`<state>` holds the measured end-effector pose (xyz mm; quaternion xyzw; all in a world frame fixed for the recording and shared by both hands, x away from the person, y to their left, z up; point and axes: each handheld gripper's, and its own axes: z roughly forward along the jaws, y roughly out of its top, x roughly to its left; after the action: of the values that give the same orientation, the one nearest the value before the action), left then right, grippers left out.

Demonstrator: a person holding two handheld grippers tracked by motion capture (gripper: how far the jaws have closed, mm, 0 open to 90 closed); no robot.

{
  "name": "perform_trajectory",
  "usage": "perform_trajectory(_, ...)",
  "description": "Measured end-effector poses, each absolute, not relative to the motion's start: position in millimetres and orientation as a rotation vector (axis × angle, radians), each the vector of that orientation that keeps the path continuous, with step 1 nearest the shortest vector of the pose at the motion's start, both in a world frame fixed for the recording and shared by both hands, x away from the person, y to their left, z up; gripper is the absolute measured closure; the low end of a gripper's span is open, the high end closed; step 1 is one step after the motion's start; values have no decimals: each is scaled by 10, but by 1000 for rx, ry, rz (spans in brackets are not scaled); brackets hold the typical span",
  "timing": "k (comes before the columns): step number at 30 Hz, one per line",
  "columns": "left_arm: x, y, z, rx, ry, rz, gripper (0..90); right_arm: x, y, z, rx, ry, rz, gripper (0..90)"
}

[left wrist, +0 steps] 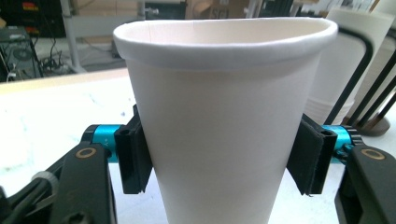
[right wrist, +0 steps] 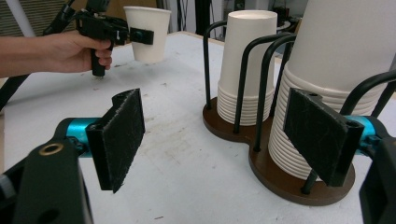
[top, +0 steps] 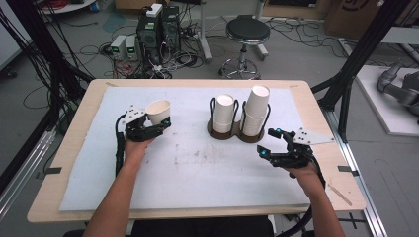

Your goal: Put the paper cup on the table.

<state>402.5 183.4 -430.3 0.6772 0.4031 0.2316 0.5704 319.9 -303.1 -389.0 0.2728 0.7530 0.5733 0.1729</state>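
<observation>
A single white paper cup (top: 158,111) is held upright above the white mat, with my left gripper (top: 157,125) shut on its sides; in the left gripper view the cup (left wrist: 219,126) sits between both pads (left wrist: 134,156). The same cup (right wrist: 147,32) appears at the far left of the right gripper view. A brown two-slot cup holder (top: 218,133) with black wire loops carries a shorter stack (top: 224,112) and a taller stack (top: 256,109) of cups. My right gripper (top: 271,142) stands open just right of the holder, nothing between its pads (right wrist: 122,135).
A white mat (top: 197,163) covers the wooden table (top: 74,133). Behind the table are a black stool (top: 247,32), computer towers (top: 158,27) and cables on the floor. Black frame posts (top: 358,49) stand at the right.
</observation>
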Motion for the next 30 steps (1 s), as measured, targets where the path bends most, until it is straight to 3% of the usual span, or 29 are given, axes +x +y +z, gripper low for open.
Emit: perform_trajectory(30, 4001, 1739, -4441, 1783, 1044, 577, 323, 3199, -3018, -3882, 771, 2144, 1631, 212)
